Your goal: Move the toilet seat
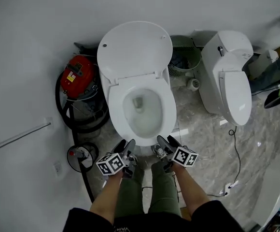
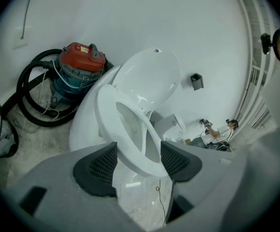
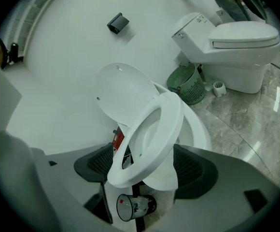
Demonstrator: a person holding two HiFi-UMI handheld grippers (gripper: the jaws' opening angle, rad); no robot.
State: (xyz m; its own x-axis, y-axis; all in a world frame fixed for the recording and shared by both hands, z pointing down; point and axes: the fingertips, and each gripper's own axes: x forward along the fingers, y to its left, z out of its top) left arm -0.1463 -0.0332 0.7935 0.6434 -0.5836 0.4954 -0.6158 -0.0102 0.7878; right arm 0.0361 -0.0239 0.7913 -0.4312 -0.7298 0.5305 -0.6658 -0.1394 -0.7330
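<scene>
Right now left gripper (image 1: 124, 145) and right gripper (image 1: 168, 142) each pinch the front rim of the glossy white oval toilet seat (image 3: 171, 115), jaws partly spread; seat tilts up off the bowl (image 1: 147, 124) ahead.

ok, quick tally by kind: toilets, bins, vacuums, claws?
toilets: 2
bins: 2
vacuums: 1
claws: 2
total: 7

Olive trousers (image 1: 164, 192), black top (image 1: 212, 219); left claw (image 2: 139, 149) and right claw (image 3: 142, 153) grey, black-padded.
</scene>
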